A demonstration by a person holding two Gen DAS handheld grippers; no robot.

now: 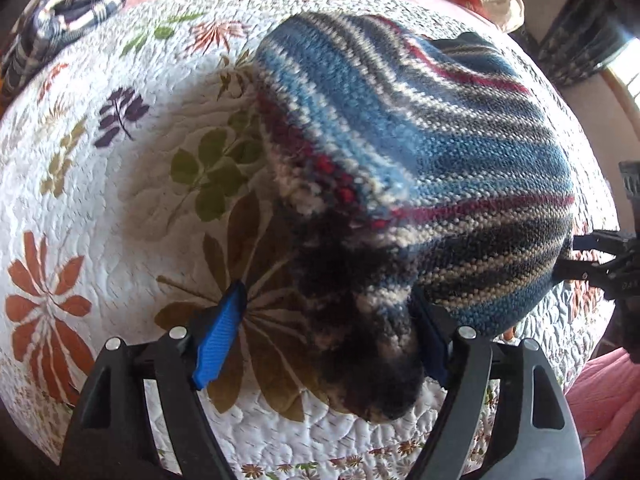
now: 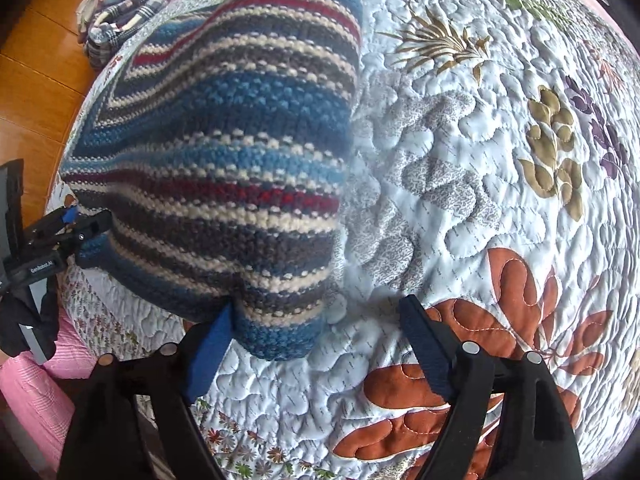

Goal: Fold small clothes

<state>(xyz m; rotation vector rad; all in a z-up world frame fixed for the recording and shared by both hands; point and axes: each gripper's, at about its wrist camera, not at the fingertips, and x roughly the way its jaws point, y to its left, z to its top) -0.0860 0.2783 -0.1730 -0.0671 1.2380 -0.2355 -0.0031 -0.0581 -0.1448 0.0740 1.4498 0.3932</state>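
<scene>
a bed fills both views, covered by a white quilted bedspread [image 2: 460,200] stitched in puffy, pebbled swirls and printed with rust-orange flowers, olive and brown leaves and a small purple sprig. a pink sheet [image 1: 600,392] shows past its edge, and warm wooden floor [image 2: 36,60] lies beyond in the right wrist view.

on the quilt lies the striped knit sweater [image 1: 420,152], a chunky, nubbly wool piece banded in blues, cream, grey-brown and dark red, bunched into a rounded mound rather than lying flat. its near end droops in a dark, blurred fold between the fingers of the left gripper.

at the far edge of the bed sits a pile of plaid clothes [image 2: 124,8] in navy, white and pink, crumpled and soft.

the left gripper [image 1: 332,344] has black arms and blue ribbed pads; its jaws stand wide apart, with the sweater's hanging end between them and touching the right pad, the left pad free over the quilt. the right gripper [image 2: 320,344] is likewise spread wide; its left pad touches the sweater's lower hem edge, while the other finger stands clear over an orange flower. neither claw is pinched on the cloth.

in the right wrist view a black-gloved hand [image 2: 24,320] holds the other gripper at the sweater's far corner, and white lettering on its body reads roughly "genrobot.ai".
</scene>
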